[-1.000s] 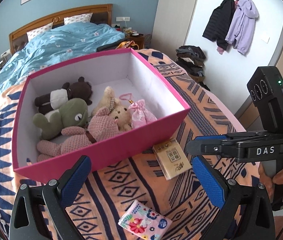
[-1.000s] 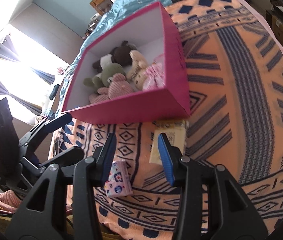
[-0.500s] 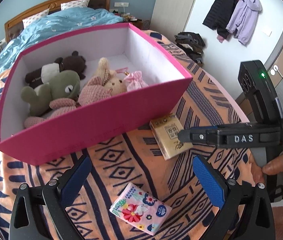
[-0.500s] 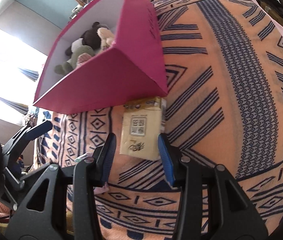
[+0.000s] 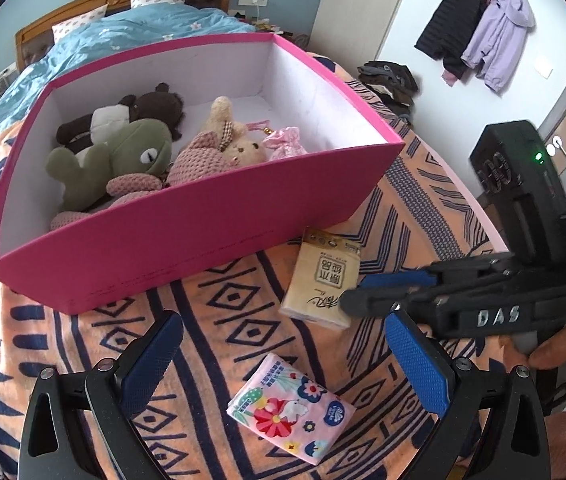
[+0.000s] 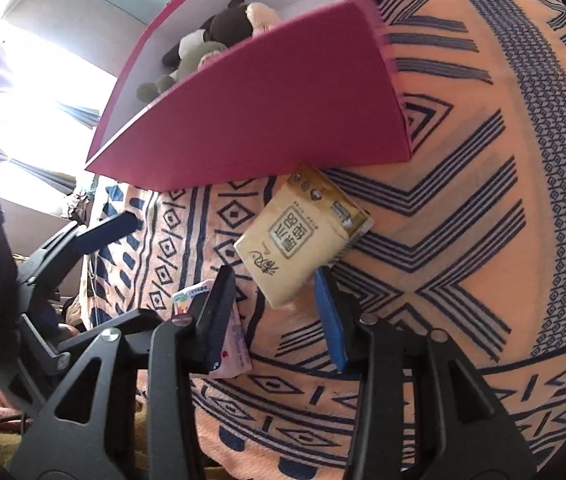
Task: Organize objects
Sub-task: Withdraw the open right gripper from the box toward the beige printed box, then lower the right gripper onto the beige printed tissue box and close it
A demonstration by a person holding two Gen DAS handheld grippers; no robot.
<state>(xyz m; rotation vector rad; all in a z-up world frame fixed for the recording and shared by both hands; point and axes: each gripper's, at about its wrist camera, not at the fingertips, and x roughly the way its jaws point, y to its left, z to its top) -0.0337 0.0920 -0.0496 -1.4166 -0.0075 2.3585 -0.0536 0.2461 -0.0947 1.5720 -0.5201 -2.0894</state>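
Step in hand, by the look of it: picking up the yellow tissue pack (image 6: 303, 240), centre of the right wrist view, flat on the bed blanket (image 6: 483, 200) just beside the pink box (image 6: 251, 120). Right gripper (image 6: 273, 304): fingers part open, just been closing, the pack's near corner between them, not yet pinched. Left gripper (image 5: 295, 360): fingers wide, empty, above the floral tissue pack (image 5: 289, 412) at lower centre. Next, probably: squeeze gently, lift, drop in. Soft crinkly plastic packs; rigid cardboard box; woven blanket.

pink box (image 5: 187, 236), tan tissue pack (image 5: 323, 276)
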